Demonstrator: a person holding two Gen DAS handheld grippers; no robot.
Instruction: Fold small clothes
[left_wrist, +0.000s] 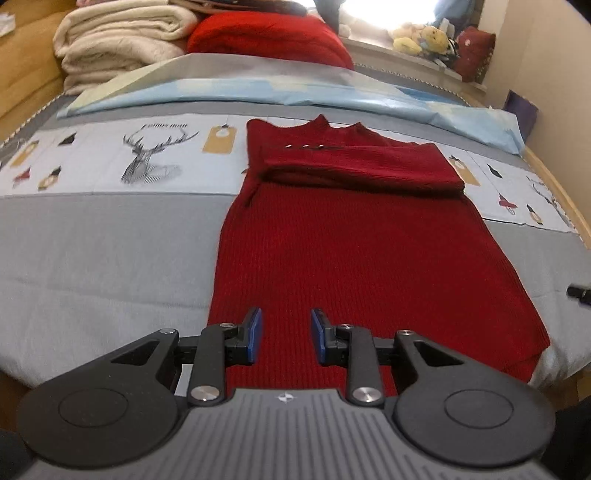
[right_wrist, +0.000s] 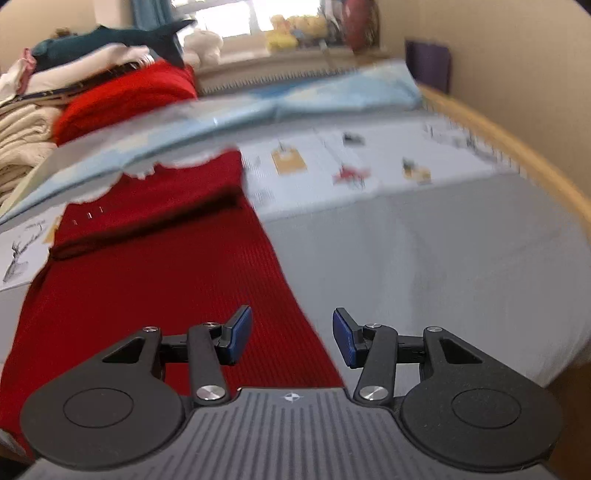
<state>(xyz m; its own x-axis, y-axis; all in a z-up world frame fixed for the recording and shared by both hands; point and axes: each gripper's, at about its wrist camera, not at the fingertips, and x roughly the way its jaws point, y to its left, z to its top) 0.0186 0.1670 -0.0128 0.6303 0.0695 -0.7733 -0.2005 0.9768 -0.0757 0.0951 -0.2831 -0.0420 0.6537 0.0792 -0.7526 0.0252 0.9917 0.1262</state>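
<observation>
The red knit garment (left_wrist: 369, 258) lies flat on the bed (left_wrist: 110, 240), sleeves folded across its far end, so both grippers' spread, empty jaws hang over its near hem, probably to lift it.

A sweater (left_wrist: 369, 240) lay flat on the bed (left_wrist: 92, 251), its sleeves folded across its chest and its collar toward the far end. Behind it a pillow (left_wrist: 258, 92) stretched across the bed. Farther back, stacked blankets (left_wrist: 122, 40) sat at the left, with a cushion (left_wrist: 266, 37) just beside them on the right. Stuffed toys (left_wrist: 424, 37) stood on the windowsill (left_wrist: 388, 50) beyond. The left gripper (left_wrist: 286, 334) hung above the sweater's near hem, the right gripper (right_wrist: 291, 332) above its right edge.
</observation>
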